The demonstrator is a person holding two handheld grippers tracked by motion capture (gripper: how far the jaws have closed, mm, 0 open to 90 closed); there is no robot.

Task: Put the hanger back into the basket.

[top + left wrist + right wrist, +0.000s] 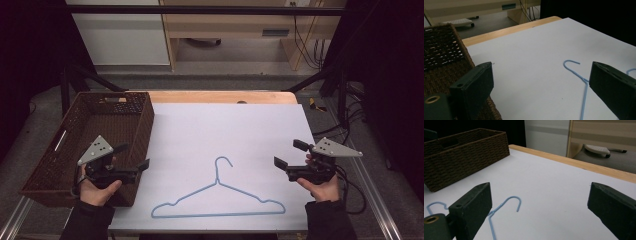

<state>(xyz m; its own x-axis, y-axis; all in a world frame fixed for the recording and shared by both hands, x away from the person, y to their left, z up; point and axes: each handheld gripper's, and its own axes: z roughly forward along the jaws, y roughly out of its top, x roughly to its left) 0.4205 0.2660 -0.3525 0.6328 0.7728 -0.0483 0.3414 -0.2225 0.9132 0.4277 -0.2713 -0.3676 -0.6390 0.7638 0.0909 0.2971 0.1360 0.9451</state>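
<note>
A light blue wire hanger (218, 196) is seen lying flat on the white sheet (235, 125) near the person's edge of the table, its long straight bar closest to the person and its hook pointing toward the far side. It is touched by neither gripper. At the left of the high view, the left gripper (135, 156) is held in the person's left hand (98, 188) just beside the near right corner of the wicker basket, its jaws spread wide apart with nothing between them and aimed toward the middle of the sheet. At the right, the right gripper (287, 153) is held in the right hand (320, 187) near the sheet's right edge, jaws likewise parted and empty, aimed leftward. The hanger lies between the two grippers and slightly nearer the person. In the left gripper view, the hook and neck of the hanger (579, 75) are seen between the spread jaws, with the basket wall (444, 57) at the left. In the right gripper view, the hook (510, 203) is seen just beside the left jaw. Farther off, the dark brown wicker basket (142, 122) stands at the left side of the table, apparently overhanging the sheet's left edge; its interior is too dark to be judged. Beyond the sheet, a strip of bare wooden tabletop (220, 96) is visible.
</note>
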